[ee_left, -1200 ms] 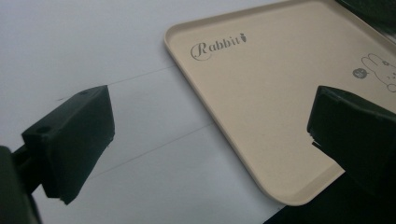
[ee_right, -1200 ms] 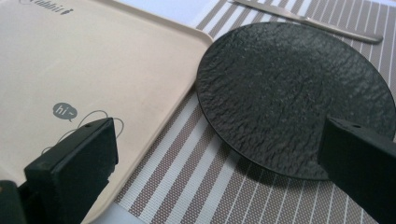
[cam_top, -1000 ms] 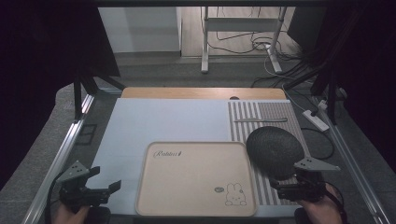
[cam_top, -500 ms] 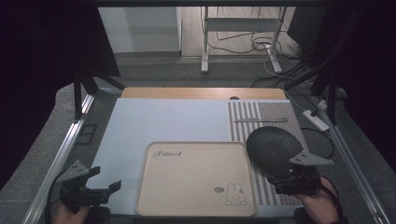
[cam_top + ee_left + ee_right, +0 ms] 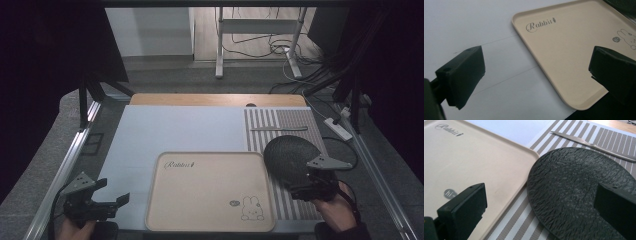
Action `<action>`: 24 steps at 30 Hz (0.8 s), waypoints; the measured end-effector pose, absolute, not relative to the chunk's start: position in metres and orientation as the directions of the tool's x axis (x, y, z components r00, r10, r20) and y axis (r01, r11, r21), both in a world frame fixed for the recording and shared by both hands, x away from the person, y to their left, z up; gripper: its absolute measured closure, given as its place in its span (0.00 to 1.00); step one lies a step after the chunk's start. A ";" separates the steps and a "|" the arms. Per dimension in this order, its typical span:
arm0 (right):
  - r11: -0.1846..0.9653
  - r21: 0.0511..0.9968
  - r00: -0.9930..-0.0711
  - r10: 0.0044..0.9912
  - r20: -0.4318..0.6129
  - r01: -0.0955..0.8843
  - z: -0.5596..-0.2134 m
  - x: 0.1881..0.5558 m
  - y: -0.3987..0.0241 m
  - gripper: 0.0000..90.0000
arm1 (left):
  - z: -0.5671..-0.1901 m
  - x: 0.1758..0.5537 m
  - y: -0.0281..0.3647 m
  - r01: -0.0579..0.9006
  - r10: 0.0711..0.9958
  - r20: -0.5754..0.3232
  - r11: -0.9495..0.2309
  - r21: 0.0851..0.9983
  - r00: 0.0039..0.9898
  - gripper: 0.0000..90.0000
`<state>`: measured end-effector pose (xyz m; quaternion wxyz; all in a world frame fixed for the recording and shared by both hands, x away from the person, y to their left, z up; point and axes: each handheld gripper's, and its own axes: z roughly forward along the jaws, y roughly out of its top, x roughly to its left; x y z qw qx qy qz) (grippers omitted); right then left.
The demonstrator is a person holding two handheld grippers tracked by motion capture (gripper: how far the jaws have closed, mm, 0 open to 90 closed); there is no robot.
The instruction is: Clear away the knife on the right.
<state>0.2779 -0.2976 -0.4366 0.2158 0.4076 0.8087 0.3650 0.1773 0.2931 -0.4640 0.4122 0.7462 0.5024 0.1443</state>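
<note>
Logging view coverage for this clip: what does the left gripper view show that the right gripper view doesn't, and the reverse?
Left gripper view: the pale blue mat and the tray's rabbit drawing, between that gripper's open jaws. Right gripper view: the black textured plate, the striped mat under it and a thin metal strip, between open jaws. Both: the beige tray, with nothing on it, and its "Rabbit" lettering.

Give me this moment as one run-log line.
left tool: open, empty, beside tray | right tool: open, empty, over black plate edge | knife: on striped mat, untouched
</note>
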 end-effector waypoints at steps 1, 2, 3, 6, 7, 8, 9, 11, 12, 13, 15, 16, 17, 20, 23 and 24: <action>0.400 0.766 -0.571 0.819 -0.054 0.503 -0.438 0.283 -0.297 0.00 | -0.464 0.177 0.293 0.631 0.869 -0.199 -0.155 0.760 0.453 0.02; 0.401 0.762 -0.567 0.822 -0.054 0.508 -0.438 0.286 -0.297 0.00 | -0.464 0.177 0.293 0.631 0.869 -0.199 -0.155 0.760 0.453 0.02; 0.401 0.762 -0.567 0.822 -0.054 0.508 -0.438 0.286 -0.297 0.00 | -0.464 0.177 0.293 0.631 0.869 -0.199 -0.155 0.760 0.453 0.02; 0.393 0.751 -0.556 0.830 -0.041 0.531 -0.442 0.299 -0.298 0.00 | -0.464 0.177 0.293 0.632 0.869 -0.199 -0.156 0.759 0.453 0.02; 0.393 0.751 -0.556 0.830 -0.041 0.531 -0.442 0.299 -0.298 0.00 | -0.464 0.177 0.293 0.632 0.869 -0.199 -0.156 0.759 0.453 0.02; 0.390 0.750 -0.555 0.831 -0.037 0.534 -0.442 0.302 -0.298 0.00 | -0.464 0.178 0.293 0.632 0.868 -0.200 -0.155 0.759 0.454 0.02; 0.390 0.749 -0.550 0.834 -0.042 0.536 -0.444 0.307 -0.297 0.00 | -0.464 0.178 0.293 0.632 0.869 -0.200 -0.156 0.759 0.453 0.02; 0.394 0.746 -0.545 0.837 -0.049 0.537 -0.445 0.311 -0.297 0.00 | -0.464 0.178 0.293 0.633 0.869 -0.199 -0.157 0.758 0.454 0.02; 0.394 0.746 -0.545 0.837 -0.049 0.537 -0.445 0.311 -0.297 0.00 | -0.464 0.178 0.293 0.633 0.869 -0.199 -0.157 0.758 0.454 0.02; 0.387 0.747 -0.542 0.839 -0.043 0.540 -0.445 0.313 -0.297 0.00 | -0.464 0.178 0.293 0.633 0.869 -0.198 -0.158 0.758 0.454 0.02; 0.375 0.746 -0.538 0.843 -0.026 0.550 -0.446 0.320 -0.298 0.00 | -0.464 0.178 0.293 0.633 0.869 -0.199 -0.157 0.758 0.454 0.02; 0.375 0.746 -0.538 0.843 -0.026 0.550 -0.446 0.320 -0.298 0.00 | -0.464 0.178 0.293 0.633 0.869 -0.199 -0.157 0.758 0.454 0.02; 0.373 0.744 -0.534 0.845 -0.026 0.554 -0.446 0.322 -0.299 0.00 | -0.464 0.178 0.293 0.634 0.869 -0.199 -0.157 0.758 0.453 0.02; 0.360 0.739 -0.526 0.851 -0.009 0.570 -0.447 0.329 -0.300 0.00 | -0.464 0.178 0.293 0.634 0.869 -0.199 -0.158 0.757 0.453 0.02; 0.359 0.734 -0.519 0.855 -0.010 0.577 -0.449 0.335 -0.301 0.00 | -0.464 0.178 0.293 0.635 0.869 -0.200 -0.157 0.756 0.453 0.02; 0.357 0.732 -0.512 0.859 -0.012 0.581 -0.449 0.338 -0.301 0.00 | -0.464 0.178 0.293 0.636 0.869 -0.200 -0.157 0.756 0.453 0.02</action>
